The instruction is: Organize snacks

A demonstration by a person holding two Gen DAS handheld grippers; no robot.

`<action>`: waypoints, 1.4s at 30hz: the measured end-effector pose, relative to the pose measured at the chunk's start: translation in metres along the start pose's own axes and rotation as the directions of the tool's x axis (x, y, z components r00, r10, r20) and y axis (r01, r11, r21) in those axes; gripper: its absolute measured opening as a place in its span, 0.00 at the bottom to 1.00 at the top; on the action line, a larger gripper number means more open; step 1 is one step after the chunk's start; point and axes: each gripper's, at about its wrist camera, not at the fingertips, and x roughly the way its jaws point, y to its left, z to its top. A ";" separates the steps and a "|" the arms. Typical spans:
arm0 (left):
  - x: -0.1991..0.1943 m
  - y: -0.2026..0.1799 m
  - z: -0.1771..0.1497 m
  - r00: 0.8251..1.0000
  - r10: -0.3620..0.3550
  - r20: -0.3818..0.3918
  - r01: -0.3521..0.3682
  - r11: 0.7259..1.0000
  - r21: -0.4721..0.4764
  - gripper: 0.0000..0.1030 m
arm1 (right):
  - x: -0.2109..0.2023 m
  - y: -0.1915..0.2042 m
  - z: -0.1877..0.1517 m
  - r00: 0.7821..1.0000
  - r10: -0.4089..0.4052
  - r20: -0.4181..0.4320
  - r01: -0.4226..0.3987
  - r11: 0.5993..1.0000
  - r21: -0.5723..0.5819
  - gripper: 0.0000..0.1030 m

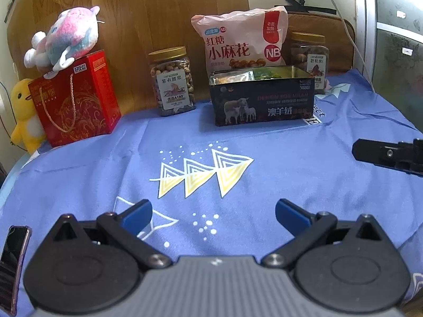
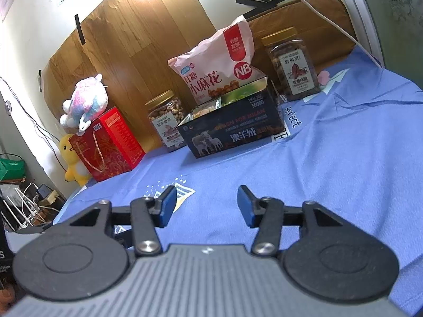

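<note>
Snack tin (image 1: 264,97): open at the far edge of my blue cloth (image 1: 264,185), packets inside, pink snack bag (image 1: 239,39) just behind.
Left gripper (image 1: 213,211): fingers wide apart, empty, above the cloth.
Right gripper (image 2: 206,206): spread apart, holding nothing.

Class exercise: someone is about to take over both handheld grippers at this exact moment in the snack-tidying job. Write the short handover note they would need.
Left gripper: open, empty, over the blue cloth.
Right gripper: open, empty, also above the cloth, short of the snacks.
Things: the black tin stands open at the back with some packets already inside. The pink snack bag stands just behind it. One nut jar is to the tin's left, the second jar behind its right corner. The red gift box is far left with a plush toy on top.
Done: tin partly filled, no loose snacks on the cloth.
Left: I cannot tell; possibly bag and jars.
</note>
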 end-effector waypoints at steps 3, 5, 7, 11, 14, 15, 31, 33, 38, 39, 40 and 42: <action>-0.001 -0.001 -0.001 1.000 0.002 -0.003 -0.002 1.000 0.004 1.00 | -0.001 0.000 -0.001 1.000 0.000 -0.002 0.000 1.000 0.002 0.52; -0.002 -0.002 -0.001 1.000 0.005 -0.004 -0.005 1.000 0.008 1.00 | -0.002 -0.001 -0.001 1.000 -0.001 -0.004 0.001 1.000 0.005 0.52; -0.002 -0.002 -0.001 1.000 0.004 -0.007 -0.004 1.000 0.010 1.00 | -0.003 -0.001 -0.002 1.000 -0.002 -0.005 0.002 1.000 0.007 0.53; -0.002 -0.003 -0.002 1.000 0.005 -0.014 -0.005 1.000 0.014 1.00 | -0.004 -0.003 -0.004 1.000 -0.002 -0.007 0.002 1.000 0.014 0.53; -0.002 -0.004 -0.004 1.000 0.011 -0.018 -0.011 1.000 0.017 1.00 | -0.006 -0.004 -0.005 1.000 -0.002 -0.005 0.002 1.000 0.020 0.53; -0.002 -0.004 -0.004 1.000 0.013 -0.022 -0.012 1.000 0.018 1.00 | -0.007 -0.004 -0.006 1.000 -0.001 -0.006 0.001 1.000 0.023 0.53; 0.008 -0.001 -0.017 0.996 0.043 -0.083 -0.042 0.999 0.011 1.00 | -0.001 -0.009 -0.015 0.999 0.018 -0.030 -0.016 0.999 0.050 0.56; 0.009 -0.002 -0.018 0.995 0.044 -0.087 -0.043 0.999 0.012 1.00 | -0.001 -0.009 -0.015 0.999 0.017 -0.031 -0.015 0.999 0.052 0.56; 0.011 -0.002 -0.018 0.995 0.053 -0.089 -0.052 0.999 0.016 1.00 | -0.001 -0.010 -0.016 1.000 0.018 -0.026 -0.016 0.998 0.052 0.56; 0.011 -0.002 -0.018 0.994 0.058 -0.089 -0.056 0.998 0.017 1.00 | -0.001 -0.009 -0.016 1.000 0.019 -0.025 -0.018 0.999 0.050 0.56; 0.011 -0.001 -0.017 0.994 0.061 -0.088 -0.060 0.998 0.017 1.00 | -0.001 -0.009 -0.016 1.000 0.019 -0.024 -0.018 0.999 0.049 0.56; 0.012 -0.001 -0.017 0.994 0.067 -0.088 -0.066 0.998 0.018 1.00 | -0.001 -0.008 -0.017 1.000 0.019 -0.022 -0.018 0.999 0.045 0.56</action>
